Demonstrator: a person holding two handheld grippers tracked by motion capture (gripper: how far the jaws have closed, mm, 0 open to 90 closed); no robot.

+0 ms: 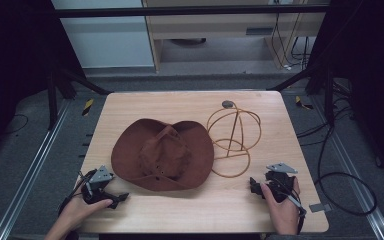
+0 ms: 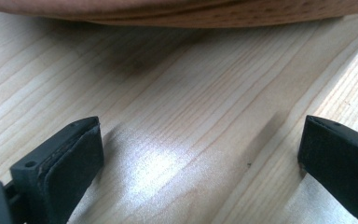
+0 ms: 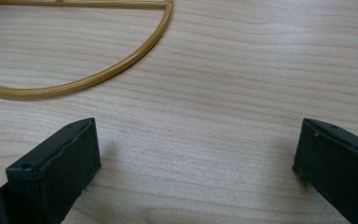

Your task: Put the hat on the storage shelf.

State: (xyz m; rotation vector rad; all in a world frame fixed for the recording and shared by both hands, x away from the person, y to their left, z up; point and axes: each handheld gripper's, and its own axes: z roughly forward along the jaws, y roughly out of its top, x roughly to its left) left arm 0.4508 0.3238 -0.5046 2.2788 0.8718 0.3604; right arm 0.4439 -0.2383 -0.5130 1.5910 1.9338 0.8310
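Mid-desk lies the brown cowboy hat (image 1: 163, 154), beside the wire hat stand (image 1: 234, 137). Near the front edge, my left tongs (image 1: 120, 197) and right tongs (image 1: 253, 184) gape empty. I'd pinch opposite brim sides evenly, lifting level.

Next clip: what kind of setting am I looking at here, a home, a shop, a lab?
Most likely a lab recording rig. A bare wooden table stands inside a dark metal frame, loose cables trail over the grey floor, and a person holds a gripper in each hand beside a brown hat and a wire hat stand.
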